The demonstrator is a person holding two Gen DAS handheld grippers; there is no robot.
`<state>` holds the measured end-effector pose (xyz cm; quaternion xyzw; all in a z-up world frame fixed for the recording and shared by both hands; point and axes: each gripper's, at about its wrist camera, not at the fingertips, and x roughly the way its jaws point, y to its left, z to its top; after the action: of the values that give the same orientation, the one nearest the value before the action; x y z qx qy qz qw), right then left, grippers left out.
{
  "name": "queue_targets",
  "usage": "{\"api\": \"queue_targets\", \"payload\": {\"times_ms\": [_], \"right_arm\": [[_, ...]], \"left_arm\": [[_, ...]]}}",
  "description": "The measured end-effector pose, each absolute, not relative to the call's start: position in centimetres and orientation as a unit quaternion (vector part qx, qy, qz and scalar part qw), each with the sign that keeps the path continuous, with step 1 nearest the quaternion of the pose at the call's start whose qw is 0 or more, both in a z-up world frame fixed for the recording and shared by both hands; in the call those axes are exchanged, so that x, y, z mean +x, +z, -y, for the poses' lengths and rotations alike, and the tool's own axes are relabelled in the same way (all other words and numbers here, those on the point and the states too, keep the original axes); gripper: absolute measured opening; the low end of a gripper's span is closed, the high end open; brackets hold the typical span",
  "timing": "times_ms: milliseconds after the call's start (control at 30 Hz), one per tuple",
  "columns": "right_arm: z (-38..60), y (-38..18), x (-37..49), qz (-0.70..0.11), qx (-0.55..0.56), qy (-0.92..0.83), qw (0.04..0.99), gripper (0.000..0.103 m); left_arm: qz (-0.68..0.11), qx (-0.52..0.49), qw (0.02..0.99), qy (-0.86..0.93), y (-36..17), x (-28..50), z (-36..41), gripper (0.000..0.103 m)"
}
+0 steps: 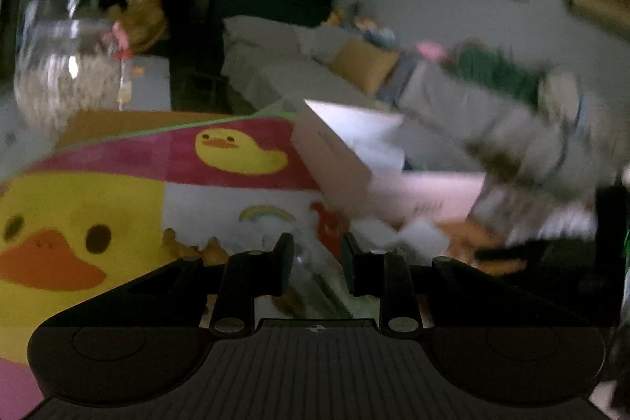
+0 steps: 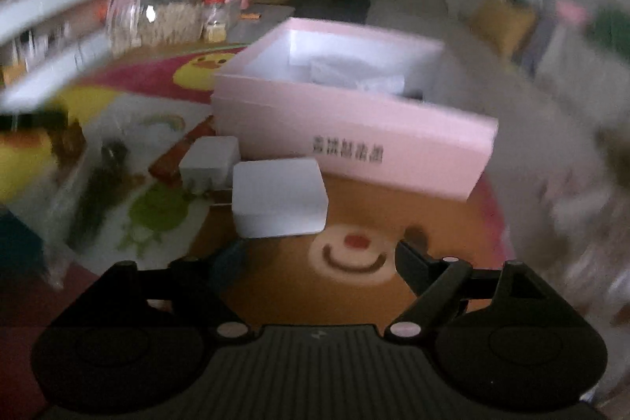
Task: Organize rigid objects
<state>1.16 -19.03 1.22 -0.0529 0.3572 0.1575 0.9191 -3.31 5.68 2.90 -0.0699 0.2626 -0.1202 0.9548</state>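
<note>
An open pink box (image 2: 354,128) stands on the cartoon play mat (image 2: 433,235) with white things inside it; it shows too in the left wrist view as the pink box (image 1: 346,160). Just in front of it lie a large white charger block (image 2: 279,201) and a smaller white adapter (image 2: 210,164). My right gripper (image 2: 319,260) is open, just short of the large block, with nothing between its fingers. My left gripper (image 1: 318,262) is shut on a clear plastic piece (image 1: 315,286) over the mat. A blurred grey sleeve (image 1: 512,132) reaches in from the right.
A big glass jar (image 2: 157,10) and a small red-lidded jar (image 2: 214,18) stand at the mat's far left. A dark item in clear wrap (image 2: 98,184) lies left of the adapters. A sofa with cushions (image 1: 362,65) is behind the box.
</note>
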Motion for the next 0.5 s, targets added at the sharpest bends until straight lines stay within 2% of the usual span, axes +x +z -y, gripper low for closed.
{"api": "queue_targets", "payload": {"times_ms": [100,233,300,367,433,500], "right_arm": [[19.4,0.6,0.7,-0.348,-0.048,0.159,0.923,0.085],[19.6,0.3,0.9,-0.347,-0.043,0.160,0.923,0.085],[19.5,0.0,0.5,-0.346,-0.041,0.159,0.924,0.085],[19.3,0.0,0.5,-0.344,-0.039,0.158,0.925,0.085],[19.3,-0.1,0.4,-0.343,-0.039,0.156,0.926,0.085],[19.2,-0.1,0.4,-0.343,-0.042,0.155,0.926,0.085]], "left_arm": [[-0.266,-0.019,0.961,-0.078,2.2,-3.4,-3.5,0.029],[-0.302,-0.023,0.950,-0.075,1.0,-2.5,-2.3,0.030],[-0.306,-0.003,0.950,-0.066,0.3,-2.1,-1.5,0.038],[-0.309,0.015,0.949,-0.056,-0.2,-1.7,-1.2,0.052],[-0.323,0.007,0.945,-0.048,-0.6,-0.9,-1.5,0.058],[-0.330,-0.012,0.943,-0.050,-0.9,-0.2,-2.0,0.059]]}}
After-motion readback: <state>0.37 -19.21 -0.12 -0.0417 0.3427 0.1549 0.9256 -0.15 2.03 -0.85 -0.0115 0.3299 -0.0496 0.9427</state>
